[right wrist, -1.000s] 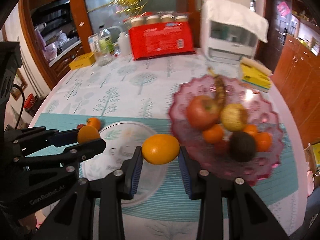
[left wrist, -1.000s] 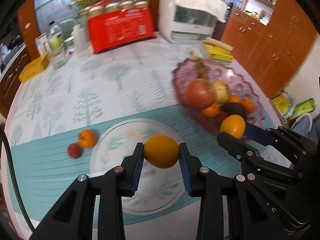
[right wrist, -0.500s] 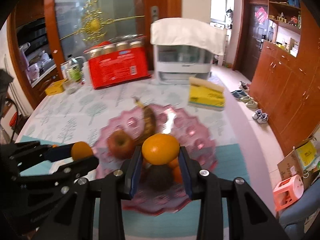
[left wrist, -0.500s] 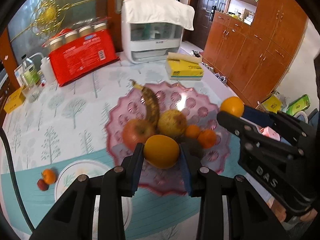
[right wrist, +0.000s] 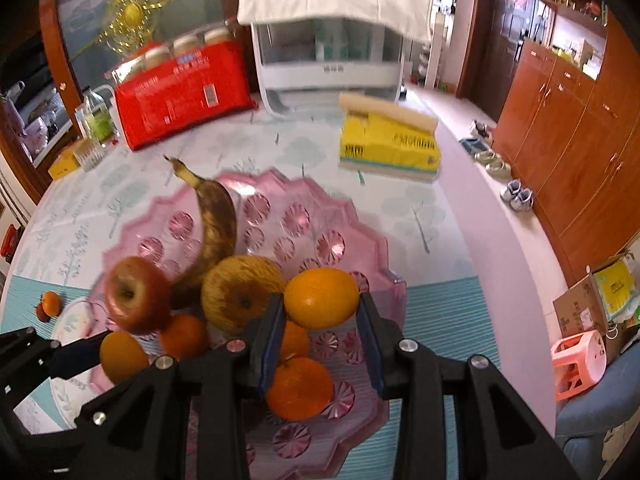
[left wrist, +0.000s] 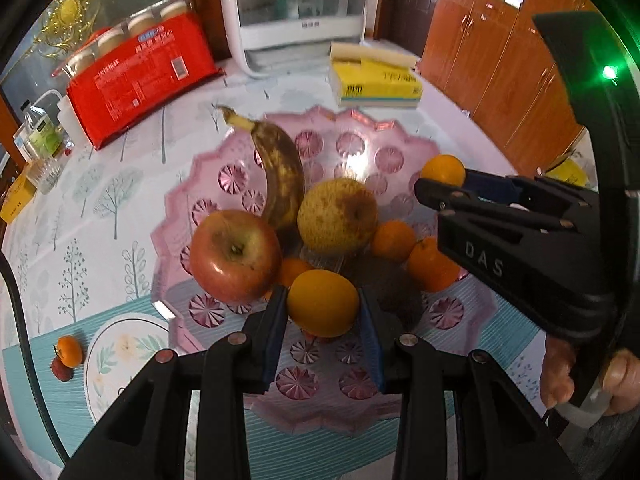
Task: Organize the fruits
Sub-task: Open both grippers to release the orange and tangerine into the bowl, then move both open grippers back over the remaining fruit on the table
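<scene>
My left gripper [left wrist: 323, 307] is shut on an orange [left wrist: 322, 303] and holds it over the near side of the pink glass fruit bowl [left wrist: 240, 152]. My right gripper [right wrist: 322, 300] is shut on a second orange [right wrist: 321, 297] over the bowl's right part [right wrist: 356, 216]. The bowl holds a red apple [left wrist: 234, 255], a spotted banana [left wrist: 280, 172], a yellow-brown pear [left wrist: 337, 216] and several small tangerines [left wrist: 393, 240]. The right gripper also shows in the left wrist view [left wrist: 440, 184], and the left gripper in the right wrist view [right wrist: 100, 354].
A white patterned plate [left wrist: 120, 360] lies left of the bowl, with a small tangerine [left wrist: 69, 351] and a red fruit [left wrist: 60, 370] beside it. At the back stand a red package [left wrist: 140, 76], a white appliance [left wrist: 300, 20], a yellow tissue pack [left wrist: 376, 80] and bottles [left wrist: 40, 136].
Both grippers, each still holding its orange, have moved right from over the white plate to over the pink bowl and closer to the fruit in it.
</scene>
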Demonstrator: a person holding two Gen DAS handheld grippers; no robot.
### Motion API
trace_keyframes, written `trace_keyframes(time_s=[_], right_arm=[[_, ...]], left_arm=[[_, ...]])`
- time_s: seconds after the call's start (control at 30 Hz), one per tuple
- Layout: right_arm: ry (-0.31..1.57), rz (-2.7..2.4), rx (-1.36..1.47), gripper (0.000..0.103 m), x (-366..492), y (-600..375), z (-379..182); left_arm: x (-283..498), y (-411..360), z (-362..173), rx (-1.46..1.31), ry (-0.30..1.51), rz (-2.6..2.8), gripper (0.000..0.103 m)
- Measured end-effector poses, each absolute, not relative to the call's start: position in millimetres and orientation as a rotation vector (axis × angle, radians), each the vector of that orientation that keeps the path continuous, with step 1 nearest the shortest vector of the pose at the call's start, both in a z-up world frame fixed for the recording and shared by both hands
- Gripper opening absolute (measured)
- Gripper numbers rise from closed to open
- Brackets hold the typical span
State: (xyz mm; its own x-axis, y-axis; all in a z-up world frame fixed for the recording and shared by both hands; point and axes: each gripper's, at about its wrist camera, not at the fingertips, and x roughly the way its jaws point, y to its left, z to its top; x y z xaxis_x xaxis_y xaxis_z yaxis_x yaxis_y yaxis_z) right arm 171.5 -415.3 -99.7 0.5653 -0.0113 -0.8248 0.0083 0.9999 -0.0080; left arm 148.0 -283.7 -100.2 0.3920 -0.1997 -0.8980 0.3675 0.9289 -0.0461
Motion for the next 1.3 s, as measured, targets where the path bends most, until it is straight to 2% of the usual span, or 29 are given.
trace_keyframes(time_s=[0.3,0.33,0.4,0.6,1.17,1.3], right_arm=[[1.035,0.02,0.015,0.037,184,-419,-128],[1.041,0.028,0.02,0.037,184,-419,-130],[1.05,0.036,0.032,0.037,186,-419,-133],[1.061,0.049,0.073,0.038,185,-422,-136],[0.971,0.08,0.07,0.039,168,-412,-100],[0.956,0.079,0.071,0.039,160,-409,-91]], left_arm=[[157,-286,-120,0.188,1.17,-0.329,0.036],[158,-286,-121,0.188,1.171,-0.325,0.039],[158,-285,-121,0.187,1.169,-0.314,0.059],[156,-281,-115,0.185,1.145,-0.289,0.074],[138,-260,-89,0.15,1.1,-0.243,0.077],[133,-251,-84,0.137,1.086,-0.231,0.081]])
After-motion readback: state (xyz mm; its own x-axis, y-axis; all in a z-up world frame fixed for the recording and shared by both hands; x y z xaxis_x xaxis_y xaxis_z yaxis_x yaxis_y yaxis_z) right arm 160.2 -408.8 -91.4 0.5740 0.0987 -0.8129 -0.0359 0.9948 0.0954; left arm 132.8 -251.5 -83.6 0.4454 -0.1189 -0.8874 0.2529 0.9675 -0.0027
